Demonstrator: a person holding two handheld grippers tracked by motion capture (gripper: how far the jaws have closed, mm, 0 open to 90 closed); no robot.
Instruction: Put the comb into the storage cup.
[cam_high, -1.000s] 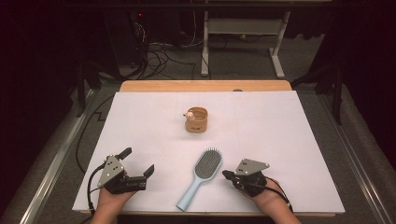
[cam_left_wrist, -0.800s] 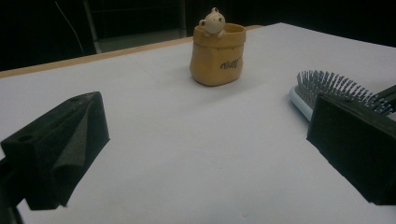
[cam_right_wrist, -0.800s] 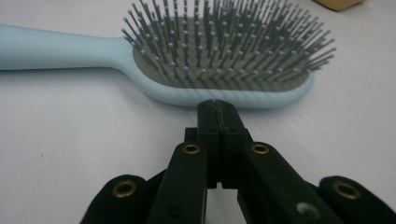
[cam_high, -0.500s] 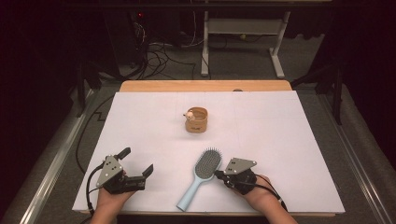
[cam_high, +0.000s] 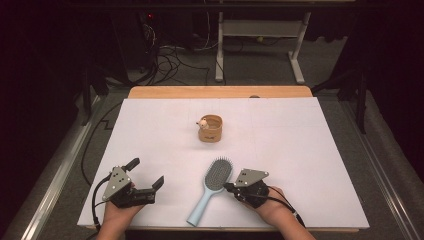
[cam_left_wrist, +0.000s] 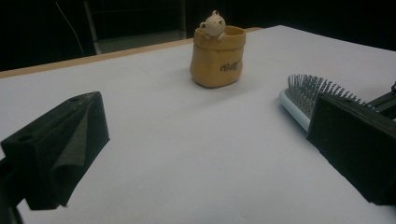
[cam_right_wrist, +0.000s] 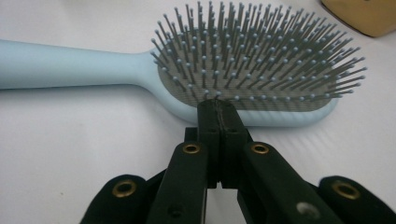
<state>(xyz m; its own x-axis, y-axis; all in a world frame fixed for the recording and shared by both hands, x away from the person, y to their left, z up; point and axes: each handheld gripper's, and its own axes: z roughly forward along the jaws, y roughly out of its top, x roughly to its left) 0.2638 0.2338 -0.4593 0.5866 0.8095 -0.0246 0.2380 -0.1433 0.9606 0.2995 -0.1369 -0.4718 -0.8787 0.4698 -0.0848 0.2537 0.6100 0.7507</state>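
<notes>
right gripper view: hairbrush (cam_right_wrist: 252, 70) touching the closed hand-held gripper (cam_right_wrist: 218, 109).

One light-blue hairbrush (cam_high: 210, 189) lay near the front edge of the table (cam_high: 310, 150). One small yellow pot (cam_high: 210, 129) with a bear figure stood farther back. Two grippers were there, left (cam_high: 148, 176) and right (cam_high: 229, 186).

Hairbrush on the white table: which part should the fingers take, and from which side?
The hairbrush lies flat, bristles up, with its slim pale-blue handle pointing toward the person. The handle looks best: narrow, bare and clear of the bristles. Come from above, fingers across its width. The right gripper, shut beside the head, would need to open first; the open left gripper is also near.
</notes>
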